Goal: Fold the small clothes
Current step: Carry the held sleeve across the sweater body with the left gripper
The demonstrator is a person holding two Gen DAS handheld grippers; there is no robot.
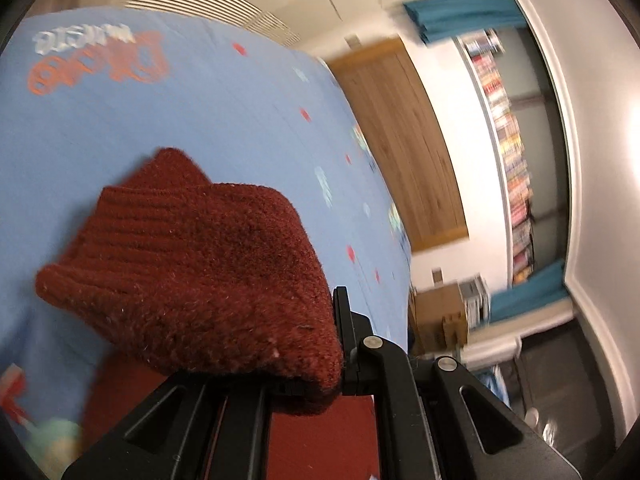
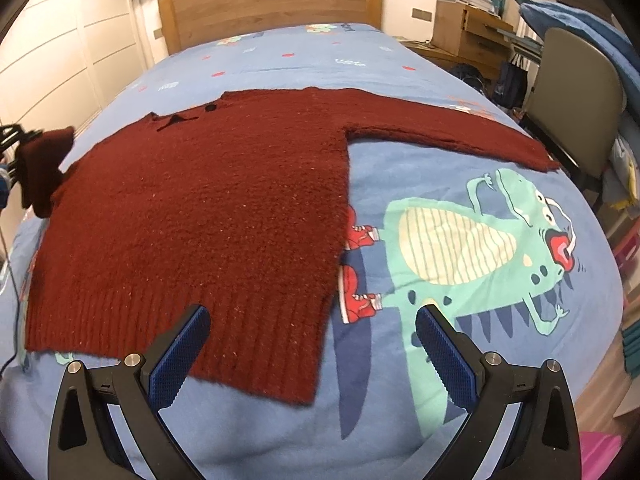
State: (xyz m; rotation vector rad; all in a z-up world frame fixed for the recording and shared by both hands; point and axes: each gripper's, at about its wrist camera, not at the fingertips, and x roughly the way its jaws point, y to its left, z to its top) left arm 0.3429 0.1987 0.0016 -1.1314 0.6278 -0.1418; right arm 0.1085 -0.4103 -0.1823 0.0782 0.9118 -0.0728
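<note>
A dark red knit sweater [image 2: 208,208] lies flat on the blue bed cover [image 2: 400,92], its right sleeve [image 2: 460,132] stretched out sideways. The left sleeve is lifted off the bed: in the left wrist view its ribbed cuff [image 1: 192,264] drapes over my left gripper [image 1: 336,360], which is shut on it, and the knit hides one finger. In the right wrist view that left gripper [image 2: 16,148] shows at the far left edge with the sleeve end [image 2: 44,168] bunched in it. My right gripper [image 2: 312,344] hangs open just above the sweater's ribbed hem, with nothing between its blue pads [image 2: 180,356].
A wooden headboard [image 2: 272,4] closes the far end of the bed. A chair [image 2: 572,92] and a cluttered desk [image 2: 472,28] stand along the bed's right side. A green dinosaur print [image 2: 480,240] covers the bedspread right of the sweater. A bookshelf [image 1: 508,152] lines the wall.
</note>
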